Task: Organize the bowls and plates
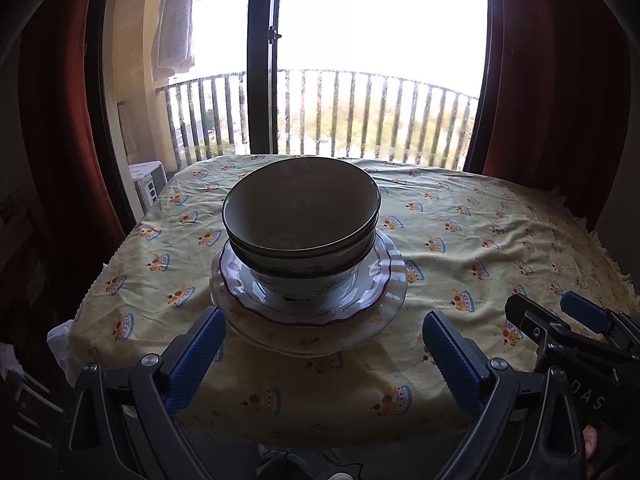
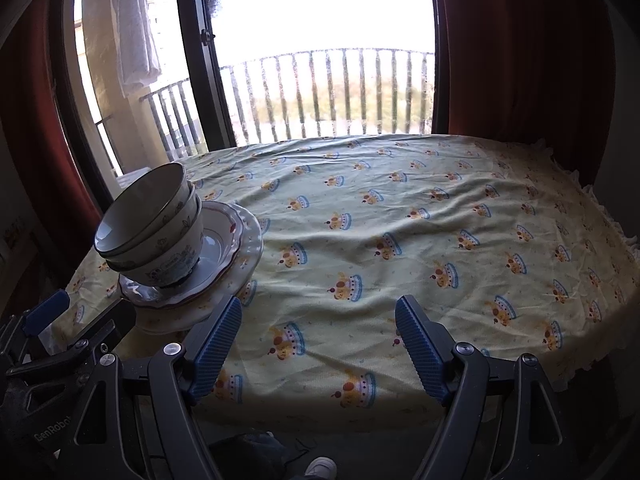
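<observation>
Two nested bowls with dark rims stand on a red-rimmed plate, which lies on a larger pale plate, on the table. My left gripper is open and empty, just in front of the stack, near the table's front edge. The stack also shows at the left of the right wrist view, with its bowls and plates. My right gripper is open and empty over bare cloth, right of the stack. Each gripper shows at the edge of the other's view.
A yellow tablecloth with a crown print covers the table. Behind it is a balcony door with a railing outside. Red curtains hang on both sides. A white unit stands at the back left.
</observation>
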`<state>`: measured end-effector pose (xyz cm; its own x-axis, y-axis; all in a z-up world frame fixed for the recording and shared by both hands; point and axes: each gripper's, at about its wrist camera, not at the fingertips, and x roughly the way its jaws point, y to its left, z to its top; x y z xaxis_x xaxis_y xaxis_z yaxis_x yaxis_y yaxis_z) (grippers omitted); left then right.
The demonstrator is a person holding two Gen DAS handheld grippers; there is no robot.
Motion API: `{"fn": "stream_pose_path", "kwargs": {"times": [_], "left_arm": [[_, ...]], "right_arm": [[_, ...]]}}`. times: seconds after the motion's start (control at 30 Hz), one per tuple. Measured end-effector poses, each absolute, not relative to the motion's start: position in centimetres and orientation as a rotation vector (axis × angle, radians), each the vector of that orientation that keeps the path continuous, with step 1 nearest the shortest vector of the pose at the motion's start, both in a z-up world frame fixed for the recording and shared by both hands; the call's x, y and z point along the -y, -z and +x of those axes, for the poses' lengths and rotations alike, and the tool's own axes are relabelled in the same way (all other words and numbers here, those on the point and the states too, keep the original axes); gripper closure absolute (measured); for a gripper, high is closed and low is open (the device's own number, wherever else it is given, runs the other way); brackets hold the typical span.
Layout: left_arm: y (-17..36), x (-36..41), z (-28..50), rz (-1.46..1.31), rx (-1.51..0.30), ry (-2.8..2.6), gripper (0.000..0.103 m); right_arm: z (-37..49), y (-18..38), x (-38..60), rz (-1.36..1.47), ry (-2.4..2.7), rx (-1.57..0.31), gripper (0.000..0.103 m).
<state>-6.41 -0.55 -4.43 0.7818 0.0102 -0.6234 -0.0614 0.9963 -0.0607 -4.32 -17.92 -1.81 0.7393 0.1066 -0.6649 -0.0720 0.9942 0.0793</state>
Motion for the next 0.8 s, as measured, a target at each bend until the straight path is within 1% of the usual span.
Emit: {"fn": "stream_pose_path", "kwargs": {"times": [0.8], "left_arm": [[4.49,0.81,-5.86,-0.09,-0.679,-0.037,0.002]], "right_arm": [[-4.0,1.86,18.05,0.038,-0.086,-0.741,0.021]]}}
